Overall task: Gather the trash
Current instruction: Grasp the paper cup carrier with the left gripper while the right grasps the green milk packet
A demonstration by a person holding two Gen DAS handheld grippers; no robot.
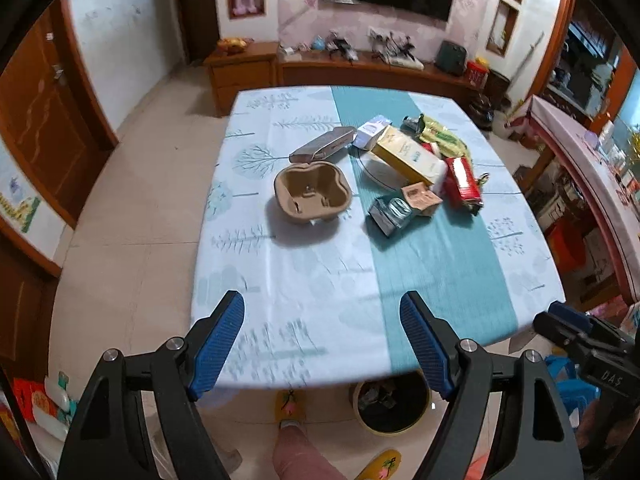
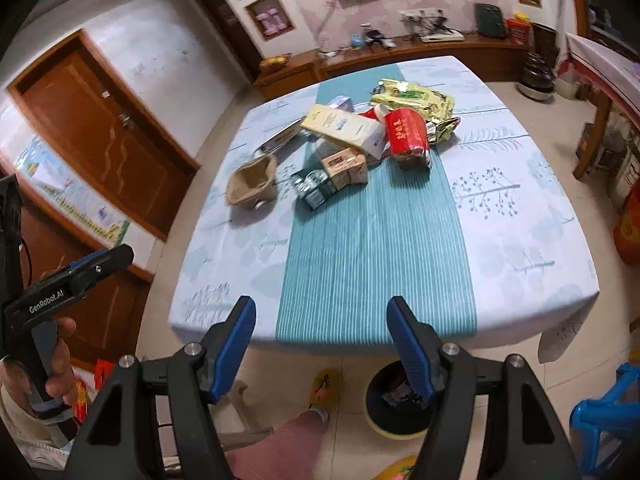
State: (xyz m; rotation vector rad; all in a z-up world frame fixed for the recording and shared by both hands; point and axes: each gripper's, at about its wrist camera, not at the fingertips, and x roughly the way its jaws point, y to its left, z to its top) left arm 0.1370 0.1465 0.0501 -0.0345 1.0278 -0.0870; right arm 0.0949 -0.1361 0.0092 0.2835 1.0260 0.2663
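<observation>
While both grippers hung short of the worktop [image 1: 304, 320], we noted risks first. Left gripper [image 1: 322, 344]: fingers [image 1: 224, 336] spread wide, nothing between them. Right gripper [image 2: 320, 344]: fingers [image 2: 236, 344] also well apart, empty.

Trash lay in a loose heap toward the far half of the worktop, well apart from both grippers. Working left to right:

- Moulded pulp tray [image 1: 312, 194], open side up. Thin walls; we judged a pinch on the rim could crush or flip it.
- Flat grey box [image 1: 324, 144] behind it, tilted on one edge.
- Yellow carton [image 1: 408, 156] leaning across a white plate [image 1: 376, 170]. Pulling the carton might drag the plate; the plate is no trash.
- Small brown packet [image 1: 420, 198] resting on a dark box [image 1: 390, 214]; lifting one could spill the other.
- Red bag [image 1: 464, 182] and yellow-green bag [image 1: 440, 132], slippery-looking.

Containers: the pulp tray held only its own moulded insert, as far as we could tell. A yellow-rimmed bin [image 1: 392, 404] stood on the floor under the near edge, some crumpled wrappers already inside. A slippered foot [image 1: 290, 404] stood just beside it; a drop could miss.
</observation>
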